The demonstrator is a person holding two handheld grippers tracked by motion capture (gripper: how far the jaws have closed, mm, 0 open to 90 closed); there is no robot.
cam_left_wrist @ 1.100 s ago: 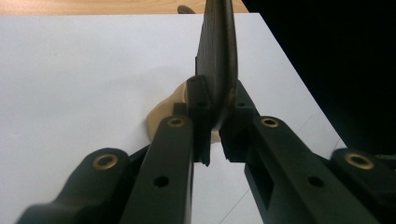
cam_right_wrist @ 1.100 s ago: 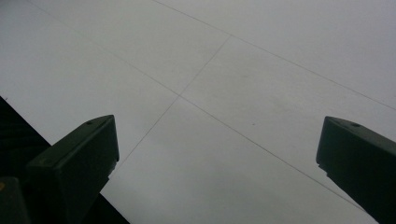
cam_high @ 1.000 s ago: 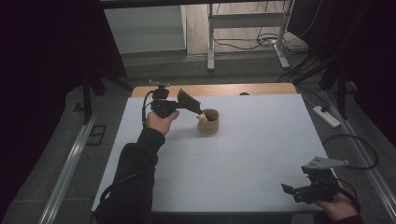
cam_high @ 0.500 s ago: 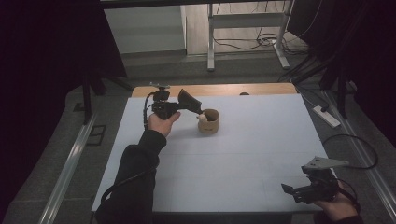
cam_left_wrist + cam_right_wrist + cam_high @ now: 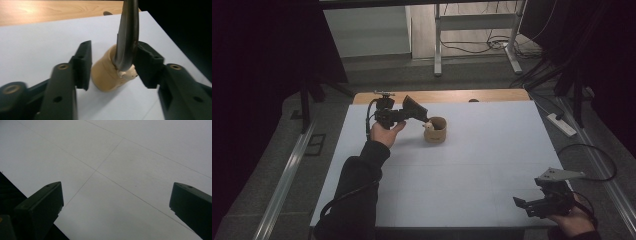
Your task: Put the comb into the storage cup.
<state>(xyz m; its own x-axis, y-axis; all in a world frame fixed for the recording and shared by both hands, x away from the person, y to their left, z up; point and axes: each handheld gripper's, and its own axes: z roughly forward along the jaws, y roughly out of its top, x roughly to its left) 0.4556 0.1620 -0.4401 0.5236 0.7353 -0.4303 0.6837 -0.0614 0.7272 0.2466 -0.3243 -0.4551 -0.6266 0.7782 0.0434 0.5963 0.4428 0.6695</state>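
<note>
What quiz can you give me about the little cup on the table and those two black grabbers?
1. True or false: the right gripper holds the tan cup.
2. What stands in the cup? A) a dark flat tool B) a red pencil C) a banana
3. Fill in: the cup stands on the white ___.

Key
1. False. Its jaws stand open over bare table, far from the cup.
2. A. The left gripper has just been opening its jaws, with the tool between them.
3. table
</note>
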